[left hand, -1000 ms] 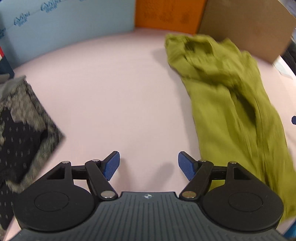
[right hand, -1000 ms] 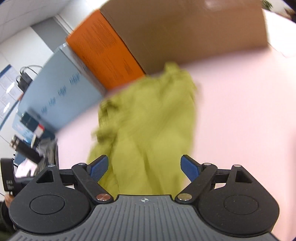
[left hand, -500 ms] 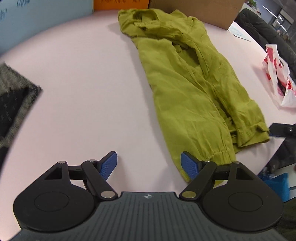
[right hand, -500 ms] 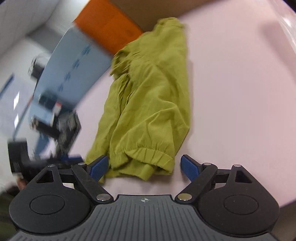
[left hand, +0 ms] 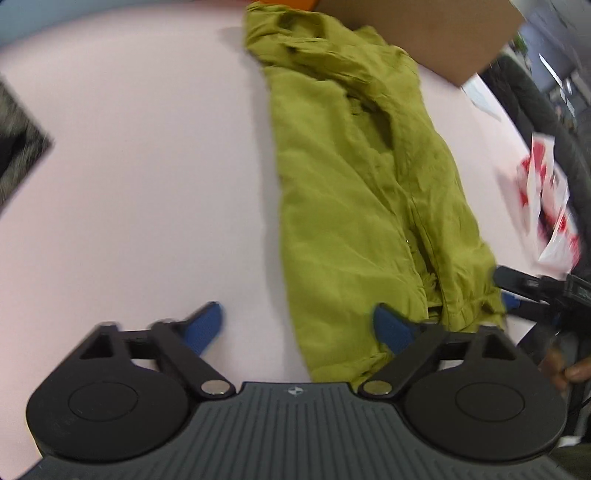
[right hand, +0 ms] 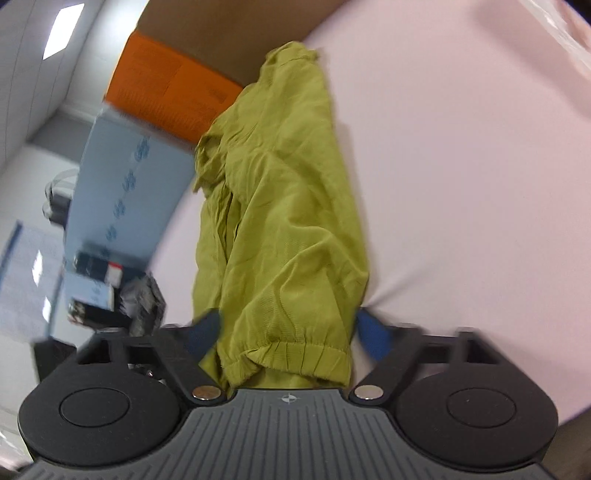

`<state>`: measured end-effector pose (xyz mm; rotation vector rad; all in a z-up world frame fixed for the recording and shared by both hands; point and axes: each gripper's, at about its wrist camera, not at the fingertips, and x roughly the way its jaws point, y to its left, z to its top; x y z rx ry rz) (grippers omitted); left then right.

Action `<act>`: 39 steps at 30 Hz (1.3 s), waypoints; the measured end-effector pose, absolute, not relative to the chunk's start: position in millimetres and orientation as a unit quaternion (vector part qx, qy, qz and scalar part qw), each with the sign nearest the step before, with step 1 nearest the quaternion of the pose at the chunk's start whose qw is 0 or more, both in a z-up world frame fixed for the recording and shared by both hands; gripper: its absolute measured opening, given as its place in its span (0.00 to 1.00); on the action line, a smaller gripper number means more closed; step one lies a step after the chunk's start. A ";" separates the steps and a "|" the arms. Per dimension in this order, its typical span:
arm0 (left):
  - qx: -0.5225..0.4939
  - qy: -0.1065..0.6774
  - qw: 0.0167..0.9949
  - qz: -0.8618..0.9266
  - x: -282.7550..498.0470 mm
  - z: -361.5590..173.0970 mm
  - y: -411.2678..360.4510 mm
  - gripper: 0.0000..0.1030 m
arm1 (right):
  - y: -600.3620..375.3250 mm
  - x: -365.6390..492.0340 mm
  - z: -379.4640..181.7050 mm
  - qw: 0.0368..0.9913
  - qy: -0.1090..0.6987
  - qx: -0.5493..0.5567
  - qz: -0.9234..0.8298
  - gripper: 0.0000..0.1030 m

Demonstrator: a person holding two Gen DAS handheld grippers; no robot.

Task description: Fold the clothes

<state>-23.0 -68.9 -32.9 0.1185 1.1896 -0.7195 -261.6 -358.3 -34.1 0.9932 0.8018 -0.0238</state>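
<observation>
The green garment (left hand: pixel 354 192) lay long and rumpled on the pink table (left hand: pixel 140 177), folding barely begun, with the left gripper (left hand: pixel 297 325) and right gripper (right hand: pixel 286 332) both wide apart, gripping nothing

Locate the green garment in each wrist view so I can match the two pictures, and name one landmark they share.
Left wrist view: the green garment runs from top centre down to the lower right, its near end at the left gripper's right-hand finger.
Right wrist view: the green garment fills the centre, its gathered cuff between the open fingers of the right gripper.
Shared landmark: the orange box beyond its far end, just visible in the left view.
</observation>
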 end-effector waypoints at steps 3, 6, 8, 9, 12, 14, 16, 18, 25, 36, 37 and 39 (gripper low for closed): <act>0.127 0.515 0.783 -0.326 -35.6 -24.4 -84.0 0.00 | -361.7 -260.2 -40.3 0.781 0.388 0.489 -0.012 0.07; 0.106 0.489 0.790 -0.356 -40.9 0.6 -66.1 0.00 | -371.8 -271.9 -18.1 0.786 0.363 0.500 0.011 0.06; 0.111 0.468 0.794 -0.371 -45.8 16.3 -55.1 0.00 | -379.0 -278.9 -5.2 0.791 0.367 0.490 0.012 0.06; 0.122 0.474 0.789 -0.371 -46.9 13.5 -54.4 0.00 | -381.3 -280.7 -3.7 0.791 0.380 0.479 0.010 0.06; 0.160 0.498 0.771 -0.362 -48.7 -1.2 -54.3 0.00 | -384.3 -280.9 -16.0 0.783 0.428 0.452 -0.009 0.07; 0.167 0.525 0.758 -0.348 -45.3 -18.0 -52.2 0.02 | -383.8 -279.1 -24.9 0.777 0.445 0.446 -0.015 0.09; 0.155 0.535 0.757 -0.341 -43.1 -22.6 -47.0 0.11 | -385.9 -279.8 -30.2 0.773 0.443 0.453 -0.014 0.16; 0.196 0.487 0.784 -0.332 -51.7 -14.8 -44.4 0.25 | -389.0 -283.2 -27.2 0.777 0.431 0.459 -0.011 0.32; 0.507 0.168 0.751 -0.389 -106.8 -14.0 -42.1 0.43 | -384.6 -289.1 19.1 0.873 0.408 0.266 0.008 0.60; 0.619 0.037 0.586 -0.521 -136.7 -37.3 -51.2 0.47 | -365.6 -318.0 -10.7 0.877 0.379 -0.269 0.124 0.65; 0.620 0.032 0.577 -0.530 -138.1 -39.3 -54.7 0.47 | -361.7 -320.0 -12.1 0.872 0.361 -0.293 0.151 0.66; 0.622 0.023 0.565 -0.542 -139.8 -43.3 -61.9 0.47 | -355.0 -323.2 -15.3 0.861 0.321 -0.339 0.200 0.69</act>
